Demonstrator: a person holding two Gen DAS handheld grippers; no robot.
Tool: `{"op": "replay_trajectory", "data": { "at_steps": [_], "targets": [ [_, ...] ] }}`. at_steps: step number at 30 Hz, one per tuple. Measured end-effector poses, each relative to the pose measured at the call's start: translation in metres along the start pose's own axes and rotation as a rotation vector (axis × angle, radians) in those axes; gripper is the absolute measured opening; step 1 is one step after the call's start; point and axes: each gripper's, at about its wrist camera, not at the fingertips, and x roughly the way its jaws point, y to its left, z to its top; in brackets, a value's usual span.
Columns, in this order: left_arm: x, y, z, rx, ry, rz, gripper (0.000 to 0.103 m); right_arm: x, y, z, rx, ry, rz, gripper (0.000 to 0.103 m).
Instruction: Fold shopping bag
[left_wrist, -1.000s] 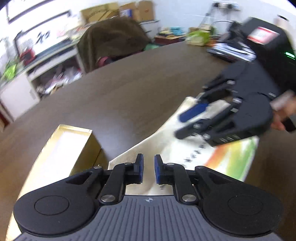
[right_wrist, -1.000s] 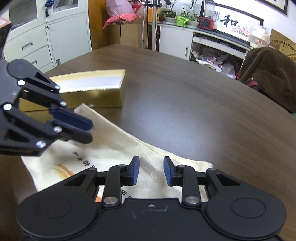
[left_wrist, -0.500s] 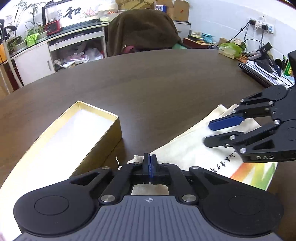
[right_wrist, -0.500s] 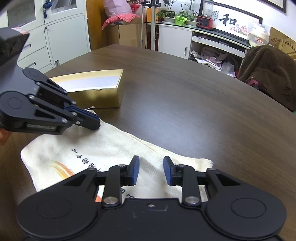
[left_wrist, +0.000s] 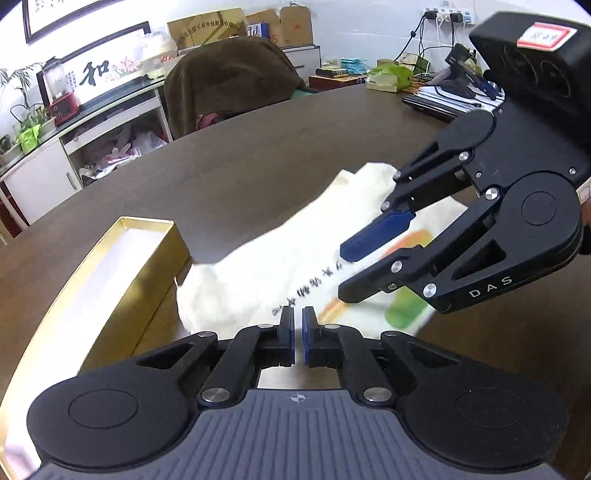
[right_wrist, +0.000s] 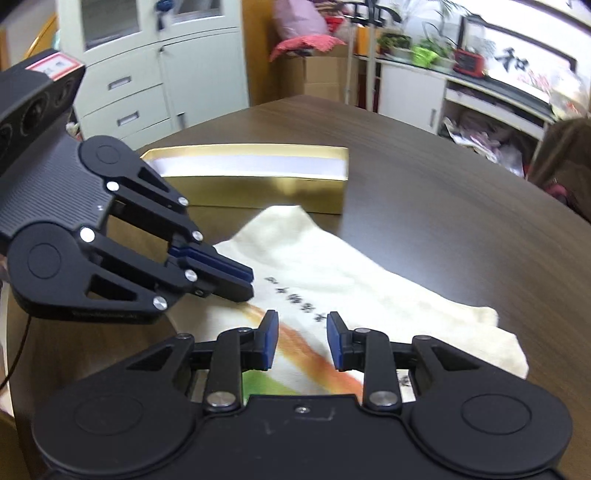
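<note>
In the left wrist view, the left gripper (left_wrist: 298, 338) is sitting with its blue-padded tongs drawn nearly together, only a sliver of gap showing and nothing caught between them, right at the near edge of the shopping bag (left_wrist: 280, 266). The bag, a cream cloth piece with a line of dark printed characters too blurred to read and an orange and green print, is lying rumpled on the dark wood-grain table (left_wrist: 236, 184), one corner just beside an open gold cardboard box (left_wrist: 110, 280) with a white lining. The right gripper (left_wrist: 345, 271), matte black with the letters "DAS" printed on its side, is hanging over the bag with its tongs apart; a red-bordered white label on its camera housing is not legible. A framed calligraphy panel (left_wrist: 94, 72) on the wall is showing the character "和", behind a chair draped in brown fabric (left_wrist: 229, 85). In the right wrist view, the right gripper (right_wrist: 301, 341) is holding its tongs spread over the colour print, gripping nothing. The left gripper (right_wrist: 248, 284) is showing its tongs pressed together above the bag (right_wrist: 332, 273), whether touching the cloth I cannot tell. The gold box (right_wrist: 258, 188) is lying just behind the bag.
</note>
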Motion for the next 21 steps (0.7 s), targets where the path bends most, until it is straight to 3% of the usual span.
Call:
{"op": "replay_trajectory", "data": {
  "at_steps": [9, 13, 17, 21],
  "targets": [
    [0.007, -0.008, -0.012, 0.036, 0.004, 0.073, 0.007, 0.007, 0.015, -0.016, -0.066, -0.009, -0.042, 0.027],
    [-0.004, -0.011, -0.006, 0.034, -0.038, 0.094, 0.007, -0.017, 0.014, -0.019, -0.018, -0.056, -0.035, 0.027],
    [-0.019, -0.014, 0.0, 0.036, -0.088, 0.084, 0.009, -0.04, -0.015, -0.023, 0.066, -0.101, -0.14, 0.028],
    [-0.009, -0.015, 0.004, 0.041, -0.064, 0.078, 0.009, -0.043, -0.069, -0.029, 0.202, -0.083, -0.271, 0.029]
  ]
}}
